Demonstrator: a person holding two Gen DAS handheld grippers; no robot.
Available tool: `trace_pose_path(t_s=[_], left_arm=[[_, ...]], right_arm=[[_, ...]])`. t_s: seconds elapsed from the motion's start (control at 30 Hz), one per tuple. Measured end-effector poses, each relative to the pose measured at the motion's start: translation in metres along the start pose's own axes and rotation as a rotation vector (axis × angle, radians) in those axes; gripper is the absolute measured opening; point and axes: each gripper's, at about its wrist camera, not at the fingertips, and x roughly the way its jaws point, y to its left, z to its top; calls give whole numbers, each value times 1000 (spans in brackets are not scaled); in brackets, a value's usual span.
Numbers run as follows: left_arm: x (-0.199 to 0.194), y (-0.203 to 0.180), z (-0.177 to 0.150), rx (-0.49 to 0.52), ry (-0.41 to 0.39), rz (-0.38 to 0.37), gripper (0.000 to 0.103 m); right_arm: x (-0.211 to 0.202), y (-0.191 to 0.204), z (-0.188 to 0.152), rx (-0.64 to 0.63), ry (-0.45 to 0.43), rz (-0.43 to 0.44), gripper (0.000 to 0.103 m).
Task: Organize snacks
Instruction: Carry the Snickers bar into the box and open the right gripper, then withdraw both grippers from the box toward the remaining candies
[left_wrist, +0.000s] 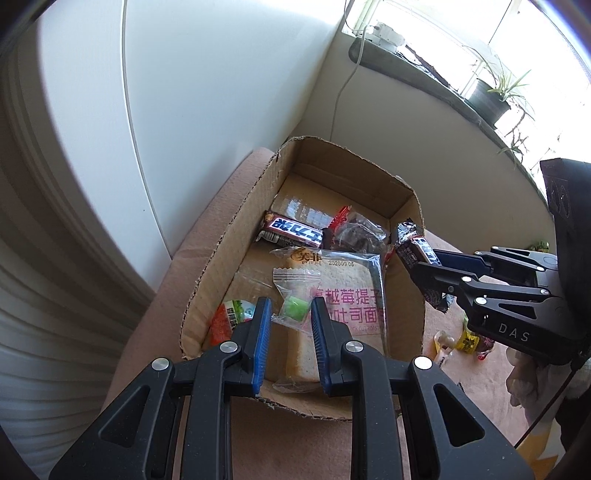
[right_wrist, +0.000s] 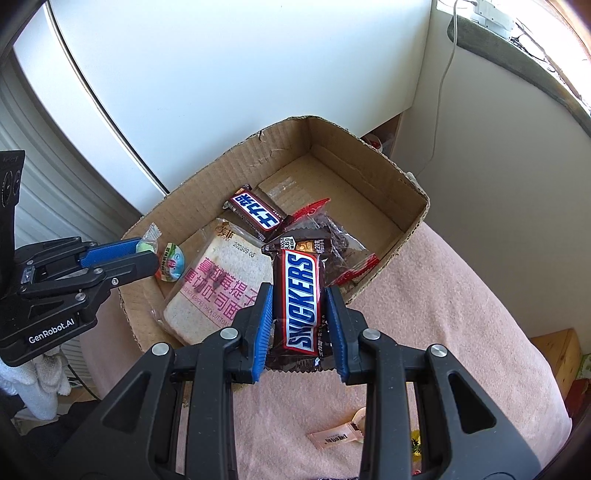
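Pink, slightly napped cloth (right_wrist: 424, 295) covers the work surface; white panel wall behind, a grey sill with a potted plant (left_wrist: 495, 98) at 2 o'clock in the left wrist view.

Cardboard box (right_wrist: 354, 146): corrugated, open-topped, rough torn rim, glossy tape patch on its floor. It sits on the cloth against the wall.

Contents:
- bread slice pack (right_wrist: 218, 280), clear film with pink print, flat and square, on the box floor
- Snickers bar in box (right_wrist: 255, 216), dark glossy wrapper, just beyond the bread at 12 o'clock
- clear crinkled packet (right_wrist: 340, 240) with red ends and dark contents; contents hard to identify
- round foil-lidded cup (right_wrist: 171, 264) in the near left corner; label too small to read

Left gripper (left_wrist: 290, 314): blue ribbed pads clenched on green candy (left_wrist: 293, 310), a small block in a clear crimped wrapper, held over the box's near end above the bread pack.

Right gripper (right_wrist: 299, 321): clenched on held Snickers bar (right_wrist: 301, 295), over the box's near right edge; the bar's lower end is partly hidden by the pads.

Outside the box, on the cloth: pale pink candy wrapper (right_wrist: 334, 437) at 6 o'clock in the right wrist view, partly cut off by the gripper frame; yellow and red wrappers (left_wrist: 469, 339) in the left wrist view are blurred.
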Motion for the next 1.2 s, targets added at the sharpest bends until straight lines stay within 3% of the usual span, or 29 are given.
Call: trace_pose_path(t_s=[0.33,0.53,0.7,1.2], left_arm=[[2,0,4,5,4,4,21],[2,-2,4,10,12,9,27],[1,-3,3,13,9,16,27],[-2,-21,0,27,12,-9,27]], right_arm=[[3,3,4,1,-2,-2,30],[-1,2,7,10,-11,-5,30],[-7,2,5,9,-27,-23,58],[-23,-18,-16,67,-45,-20,59]])
